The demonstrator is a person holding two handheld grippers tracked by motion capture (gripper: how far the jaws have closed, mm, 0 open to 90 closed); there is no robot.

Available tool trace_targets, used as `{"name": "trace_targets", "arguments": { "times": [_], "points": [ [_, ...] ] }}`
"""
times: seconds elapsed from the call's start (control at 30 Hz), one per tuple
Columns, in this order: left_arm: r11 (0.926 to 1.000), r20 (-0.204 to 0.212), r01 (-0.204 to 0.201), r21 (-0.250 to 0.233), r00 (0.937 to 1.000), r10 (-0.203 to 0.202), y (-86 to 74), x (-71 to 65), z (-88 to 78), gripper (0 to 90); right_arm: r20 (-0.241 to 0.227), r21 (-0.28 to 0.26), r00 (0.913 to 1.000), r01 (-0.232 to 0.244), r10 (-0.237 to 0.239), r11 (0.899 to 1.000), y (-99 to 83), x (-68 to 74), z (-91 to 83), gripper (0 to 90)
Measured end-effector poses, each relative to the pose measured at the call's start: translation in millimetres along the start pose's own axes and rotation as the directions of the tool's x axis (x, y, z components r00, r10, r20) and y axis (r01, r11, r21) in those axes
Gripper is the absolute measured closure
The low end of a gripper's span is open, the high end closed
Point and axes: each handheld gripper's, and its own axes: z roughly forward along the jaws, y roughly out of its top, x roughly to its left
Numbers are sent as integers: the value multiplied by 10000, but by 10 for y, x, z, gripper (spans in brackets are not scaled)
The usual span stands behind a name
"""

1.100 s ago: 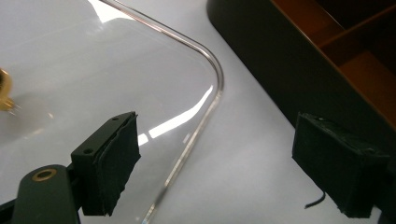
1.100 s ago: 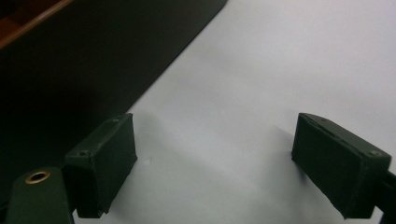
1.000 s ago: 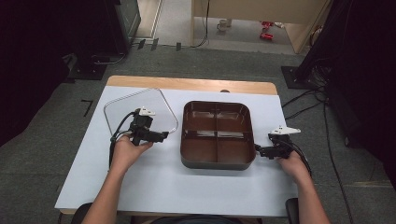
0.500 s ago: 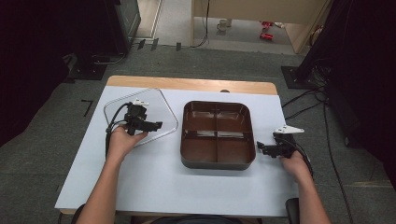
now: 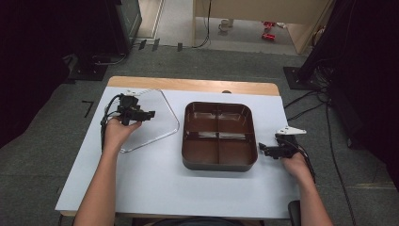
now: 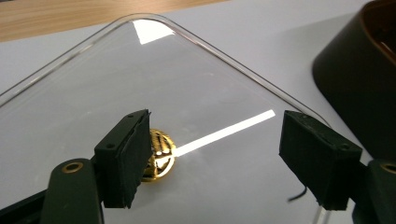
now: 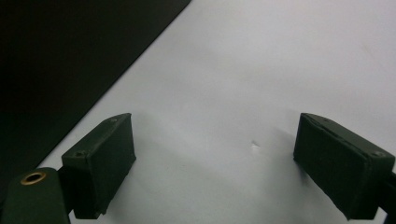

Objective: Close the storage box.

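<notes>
Now your left tool [image 5: 149, 114] hovers with jaws spread wide over the clear lid [image 5: 162, 123] (flat on the worktop [image 5: 141, 188], left of the brown tray [image 5: 219, 162]). Your right tool [image 5: 261, 149], also agape, sits just right of the tray.

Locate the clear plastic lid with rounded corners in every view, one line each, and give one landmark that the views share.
High view: the clear plastic lid lies flat on the white table, left of the dark brown four-compartment tray, under the left gripper.
Left gripper view: lid spans the picture beneath the open jaws, a gold round sticker on it.
Right gripper view: lid not in it.
Shared landmark: the tray's dark wall.
</notes>
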Motion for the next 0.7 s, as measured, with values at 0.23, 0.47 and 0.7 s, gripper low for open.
{"name": "trace_targets", "arguments": {
  "times": [0.23, 0.47, 0.7],
  "points": [
    [9980, -445, 449, 448, 9981, -429, -54, 169, 152, 287, 323, 138, 9992, -250, 246, 9996, 6, -2, 17, 47],
    [9973, -440, 545, 487, 9977, -524, -154, 217, 227, 375, 351, 147, 9991, -235, 230, 9996, 7, 2, 18, 44],
    [9990, -833, 325, 311, 9961, -298, -185, 212, 222, 576, 348, 150, 9991, -242, 236, 9996, 7, 2, 19, 44]
  ]
}}
